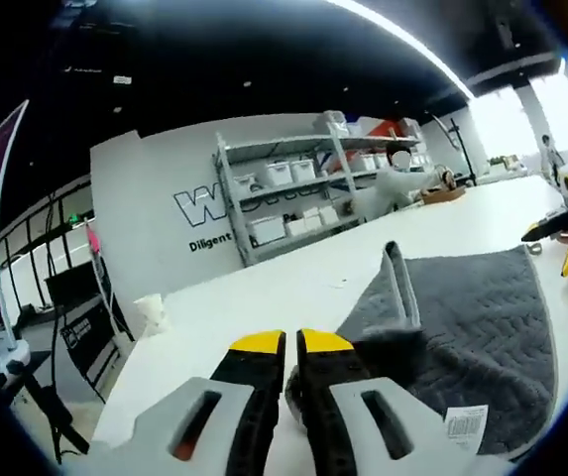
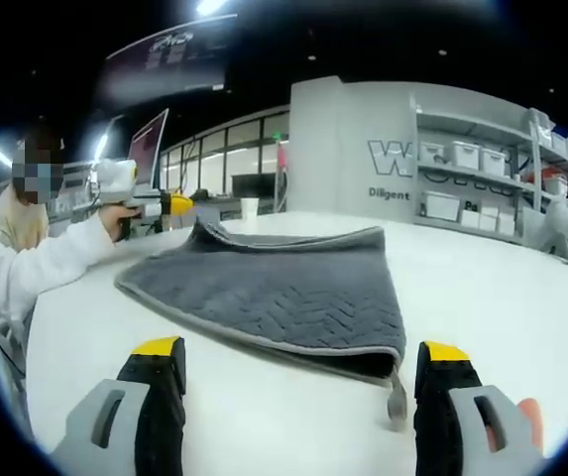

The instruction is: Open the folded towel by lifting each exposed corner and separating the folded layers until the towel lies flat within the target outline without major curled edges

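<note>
Grey towel (image 2: 274, 288), still folded on the white table (image 2: 482, 288): left gripper (image 1: 291, 344), jaws closed, pinches and lifts its far corner to part the layers, while right gripper (image 2: 298, 359) waits wide open and empty before the near corner.

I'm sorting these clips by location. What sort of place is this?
Probably an open workshop or lab hall: a long white table holding the grey towel, metal shelving stacked with white storage bins, and a wall with large company lettering.
</note>
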